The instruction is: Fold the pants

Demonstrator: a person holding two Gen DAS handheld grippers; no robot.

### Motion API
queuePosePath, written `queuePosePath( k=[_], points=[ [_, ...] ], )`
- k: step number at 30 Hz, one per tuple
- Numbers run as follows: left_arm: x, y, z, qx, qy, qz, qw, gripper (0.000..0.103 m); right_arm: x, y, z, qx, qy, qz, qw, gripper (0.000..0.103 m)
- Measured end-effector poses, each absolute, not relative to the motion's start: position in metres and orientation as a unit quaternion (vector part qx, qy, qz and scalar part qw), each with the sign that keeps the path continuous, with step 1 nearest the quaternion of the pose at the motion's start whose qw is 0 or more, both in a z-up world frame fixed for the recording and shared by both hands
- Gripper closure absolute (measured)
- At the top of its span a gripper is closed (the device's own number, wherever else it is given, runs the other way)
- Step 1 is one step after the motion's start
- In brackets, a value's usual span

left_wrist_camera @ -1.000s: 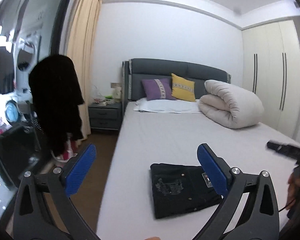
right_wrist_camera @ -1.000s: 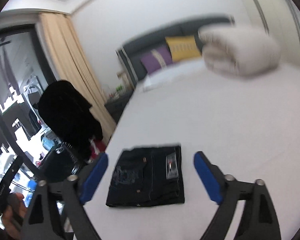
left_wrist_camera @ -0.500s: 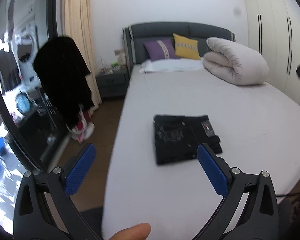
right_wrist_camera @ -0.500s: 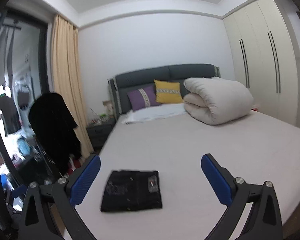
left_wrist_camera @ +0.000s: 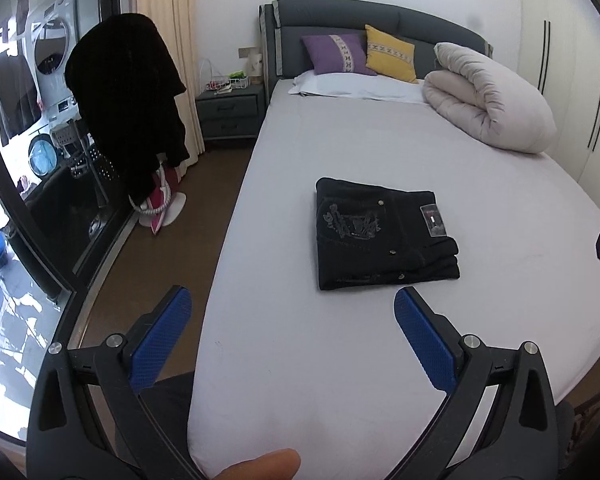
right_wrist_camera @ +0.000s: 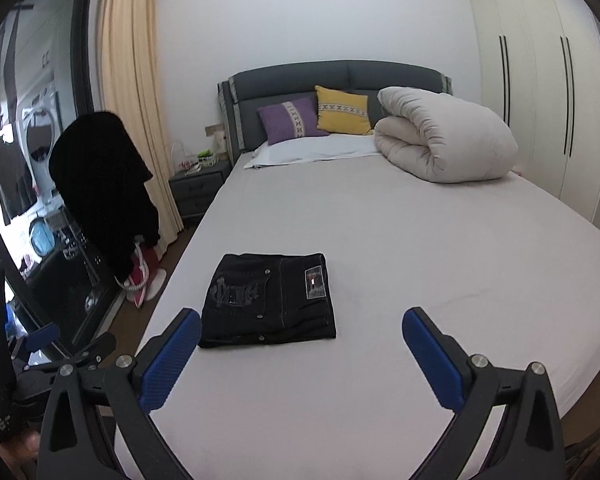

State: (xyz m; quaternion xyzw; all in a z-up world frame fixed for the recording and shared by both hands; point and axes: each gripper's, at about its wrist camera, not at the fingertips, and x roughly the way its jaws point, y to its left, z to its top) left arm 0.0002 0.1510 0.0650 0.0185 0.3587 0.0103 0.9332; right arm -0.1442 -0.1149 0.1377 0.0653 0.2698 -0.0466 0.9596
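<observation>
Near the bed's left edge: pants lie folded, long axis across the bed.
Left gripper: jaws wide, empty, short of the pants.
Right gripper: jaws wide, empty, equally near.

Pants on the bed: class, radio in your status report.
Both hand-held grippers, left and right, open, empty. Pants folded flat on bed. Nothing in the way.

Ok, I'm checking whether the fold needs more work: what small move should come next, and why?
Probably none on the pants: they lie as a compact folded rectangle on the bed. Left gripper and right gripper are open and empty, so just draw them back.
</observation>
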Motion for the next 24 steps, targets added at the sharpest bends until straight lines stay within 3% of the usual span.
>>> queuePosePath(
  k=[24],
  points=[
    [0.009,0.150,0.054,0.016,0.371,0.014,0.928,0.000,-0.135,-0.101,0.117,0.047,0.307,-0.025,0.950,0.000]
  ],
)
